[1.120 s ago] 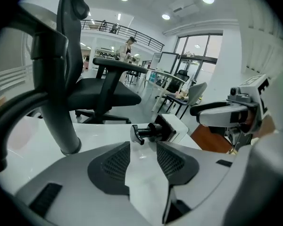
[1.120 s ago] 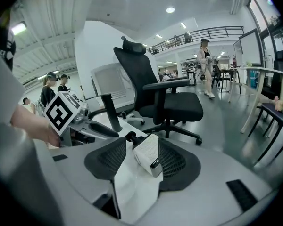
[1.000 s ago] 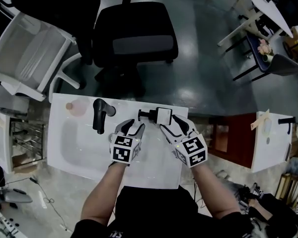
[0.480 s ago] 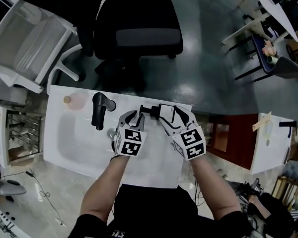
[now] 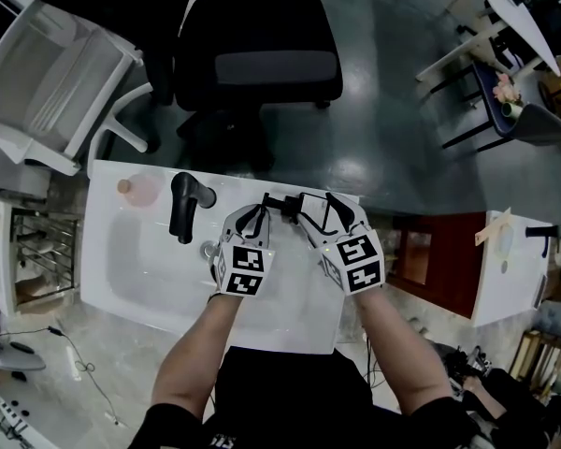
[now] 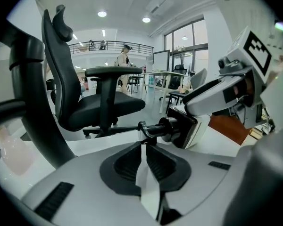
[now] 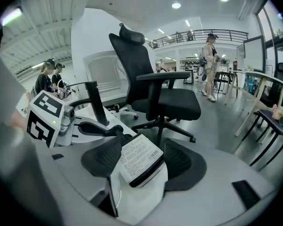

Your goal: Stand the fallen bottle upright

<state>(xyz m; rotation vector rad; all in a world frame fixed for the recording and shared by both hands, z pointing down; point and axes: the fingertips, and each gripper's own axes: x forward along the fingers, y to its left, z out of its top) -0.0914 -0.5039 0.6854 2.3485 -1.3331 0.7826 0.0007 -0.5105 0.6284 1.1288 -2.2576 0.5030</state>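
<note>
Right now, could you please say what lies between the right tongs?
The bottle's body, in the right gripper view; the right tongs have just been opening.

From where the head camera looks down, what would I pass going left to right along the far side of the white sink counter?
Pinkish round object → black faucet → left gripper → right gripper.

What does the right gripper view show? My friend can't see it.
A white bottle with a printed label sits between the wide-apart jaws of the right gripper, which have just been opening. Behind it stands a black office chair, with people farther back.
</note>
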